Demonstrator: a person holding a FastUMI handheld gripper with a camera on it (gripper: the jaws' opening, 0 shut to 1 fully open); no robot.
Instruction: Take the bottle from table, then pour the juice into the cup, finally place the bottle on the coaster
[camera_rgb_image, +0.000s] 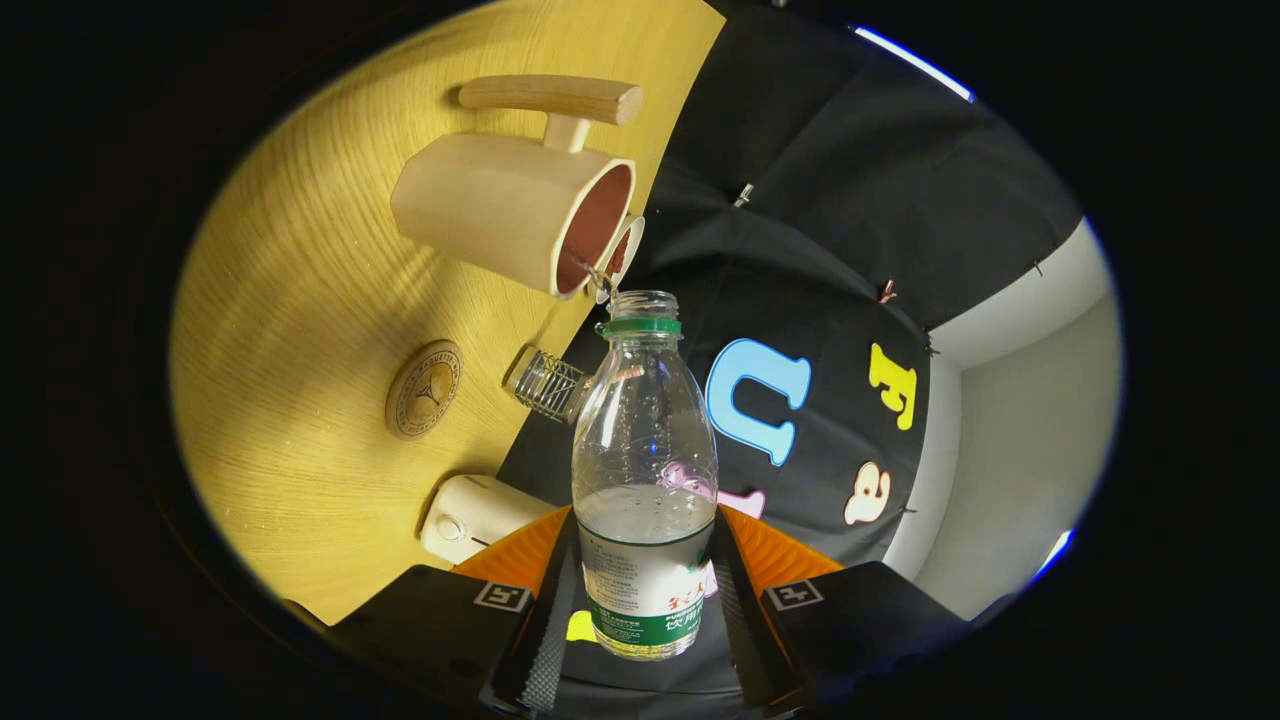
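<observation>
My gripper (645, 590) is shut on a clear plastic bottle (643, 440) with a green neck ring and no cap; both fingers (545, 610) press on its labelled lower part. The bottle is tipped sideways relative to the table, its open mouth close to the rim of a beige cup (515, 210) with a reddish inside and a wooden handle. Clear liquid fills the lower part of the bottle. A round wooden coaster (424, 389) lies on the yellow wooden table (290, 300), beside the cup and apart from it.
A small glass jar (548, 384) wrapped in wire stands near the table's edge between coaster and bottle. A white device (470, 515) sits by the left finger. A second small white cup (622, 255) shows behind the beige one. The table's edge runs just behind the bottle.
</observation>
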